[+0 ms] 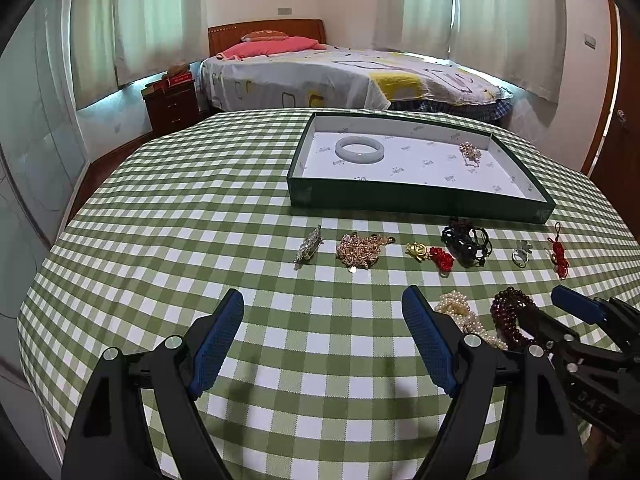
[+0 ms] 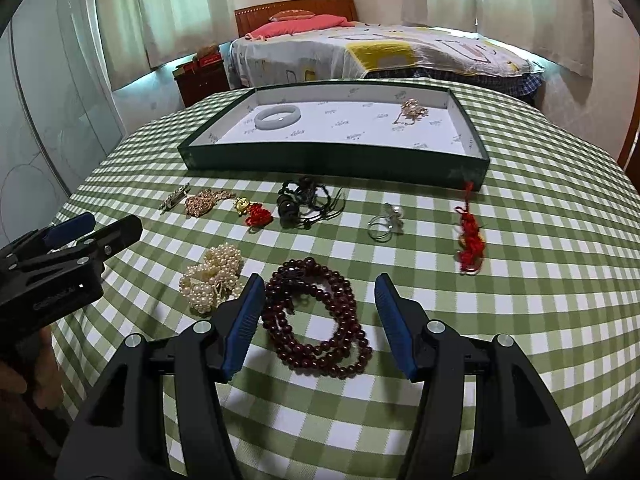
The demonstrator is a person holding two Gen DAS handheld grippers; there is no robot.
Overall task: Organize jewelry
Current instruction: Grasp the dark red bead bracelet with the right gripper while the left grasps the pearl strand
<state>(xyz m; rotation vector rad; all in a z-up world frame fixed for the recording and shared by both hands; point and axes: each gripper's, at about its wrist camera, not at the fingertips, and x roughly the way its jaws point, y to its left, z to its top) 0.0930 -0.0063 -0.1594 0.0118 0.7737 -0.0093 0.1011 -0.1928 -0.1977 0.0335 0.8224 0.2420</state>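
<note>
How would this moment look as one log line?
right gripper: open, over dark red beads | left gripper: open, empty | tray: bangle, brooch

Readable text scarce. Right tongs (image 1: 576,312) showing embossed letters on black body at right edge of left wrist view, reading roughly "DAS", upside down, partly cut off. Left tongs (image 2: 72,228) showing small pale lettering on black body at left edge of right wrist view, too blurred to read. Green tray (image 2: 320,162) at far side of worktop carrying small repeated printed marks on white lining and green wall, illegible.
</note>
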